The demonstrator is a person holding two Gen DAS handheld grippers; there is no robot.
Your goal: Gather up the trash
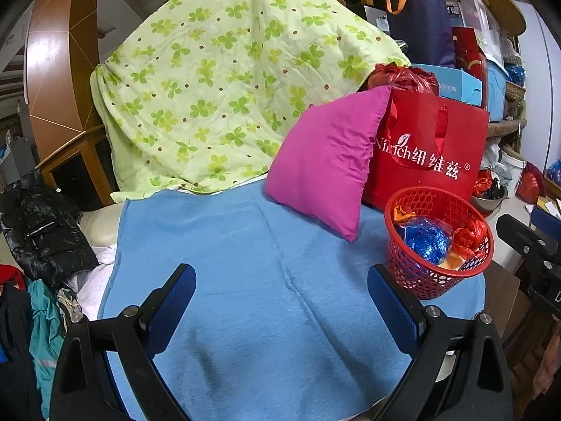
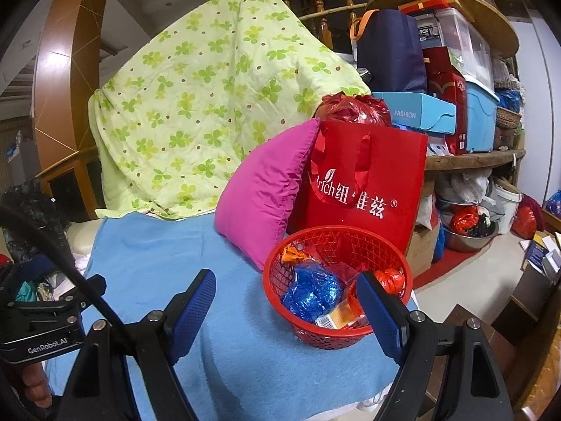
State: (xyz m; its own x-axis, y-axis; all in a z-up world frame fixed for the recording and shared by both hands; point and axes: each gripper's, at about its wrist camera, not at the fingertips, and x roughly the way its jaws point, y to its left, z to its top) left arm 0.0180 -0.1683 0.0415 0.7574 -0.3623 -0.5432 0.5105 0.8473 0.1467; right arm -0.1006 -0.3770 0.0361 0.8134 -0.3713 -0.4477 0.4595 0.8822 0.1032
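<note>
A red mesh basket (image 1: 420, 280) (image 2: 280, 273) stands at the right edge of a blue blanket (image 1: 245, 280) (image 2: 157, 263). It holds a crumpled blue bag (image 1: 422, 240) (image 2: 310, 294), a red bag (image 1: 470, 235) (image 2: 391, 279), an orange wrapper (image 2: 292, 254) and a small carton (image 2: 338, 315). My left gripper (image 1: 282, 277) is open and empty over the bare blanket, left of the basket. My right gripper (image 2: 285, 282) is open and empty, its right finger in front of the basket's near rim.
A pink cushion (image 1: 326, 161) (image 2: 266, 189) and a red paper bag (image 1: 431, 154) (image 2: 368, 182) stand behind the basket. A green clover quilt (image 1: 217, 80) (image 2: 196, 98) hangs at the back. Cluttered shelves are at the right. A black bag (image 1: 38, 224) and clothes lie at the left.
</note>
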